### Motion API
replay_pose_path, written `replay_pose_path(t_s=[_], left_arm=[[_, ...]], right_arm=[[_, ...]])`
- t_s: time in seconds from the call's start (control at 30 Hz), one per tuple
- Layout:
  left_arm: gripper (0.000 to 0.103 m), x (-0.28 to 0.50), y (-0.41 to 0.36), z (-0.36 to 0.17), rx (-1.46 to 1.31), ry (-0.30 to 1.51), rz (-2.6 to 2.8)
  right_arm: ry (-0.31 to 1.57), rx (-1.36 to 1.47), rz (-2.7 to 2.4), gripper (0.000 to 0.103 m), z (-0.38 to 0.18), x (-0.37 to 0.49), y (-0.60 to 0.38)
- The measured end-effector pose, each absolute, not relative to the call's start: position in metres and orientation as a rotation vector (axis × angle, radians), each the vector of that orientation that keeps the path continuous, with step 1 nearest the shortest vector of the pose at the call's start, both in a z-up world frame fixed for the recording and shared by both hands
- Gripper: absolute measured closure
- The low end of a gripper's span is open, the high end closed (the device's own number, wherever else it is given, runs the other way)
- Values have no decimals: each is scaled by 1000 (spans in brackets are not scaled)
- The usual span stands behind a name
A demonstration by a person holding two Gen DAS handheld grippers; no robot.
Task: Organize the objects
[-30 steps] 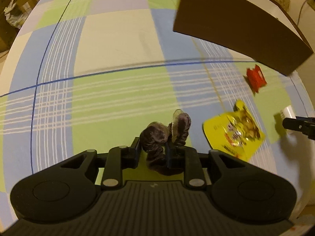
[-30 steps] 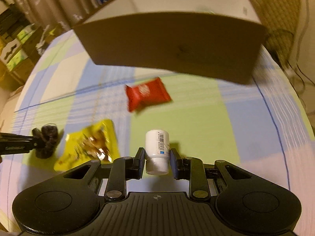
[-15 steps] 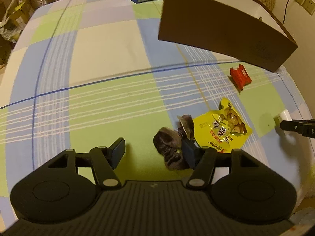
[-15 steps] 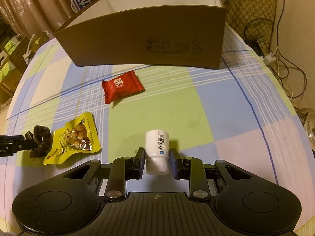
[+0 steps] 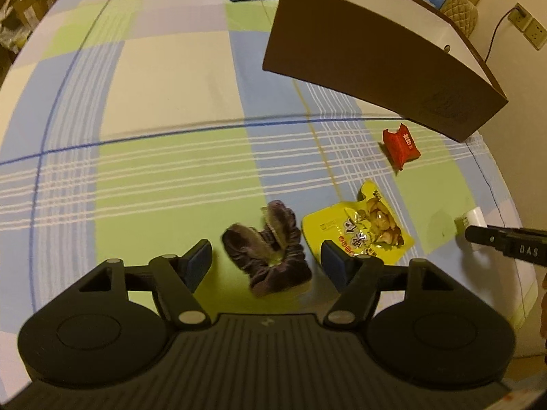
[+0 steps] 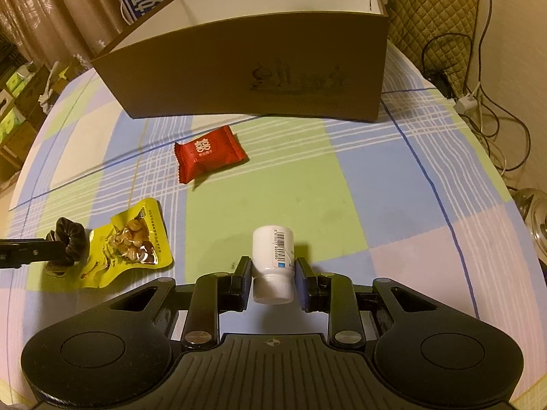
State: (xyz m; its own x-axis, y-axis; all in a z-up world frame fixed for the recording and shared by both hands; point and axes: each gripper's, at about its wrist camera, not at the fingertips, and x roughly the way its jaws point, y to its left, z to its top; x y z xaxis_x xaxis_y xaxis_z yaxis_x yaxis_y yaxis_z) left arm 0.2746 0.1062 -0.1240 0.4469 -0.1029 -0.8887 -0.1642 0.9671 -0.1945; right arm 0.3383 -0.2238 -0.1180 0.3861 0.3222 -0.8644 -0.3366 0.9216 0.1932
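Jaws of left gripper spread around scrunchie; right gripper pinches white bottle.

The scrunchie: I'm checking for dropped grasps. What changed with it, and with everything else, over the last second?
The left gripper opened and let go of the dark scrunchie, which now lies on the cloth between its spread fingers. The right gripper stays shut on the white bottle. The yellow snack pouch, red candy packet and cardboard box haven't moved.
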Motion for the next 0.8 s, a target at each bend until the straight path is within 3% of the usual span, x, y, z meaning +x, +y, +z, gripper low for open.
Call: replay_pose_path(t_s=[0.6, 0.8], left_arm=[[77, 290, 93, -135, -193, 1145, 55], [81, 288, 95, -128, -197, 1130, 61]], right_arm=[[1100, -5, 406, 79, -119, 340, -230], [1086, -3, 412, 79, -114, 340, -229]])
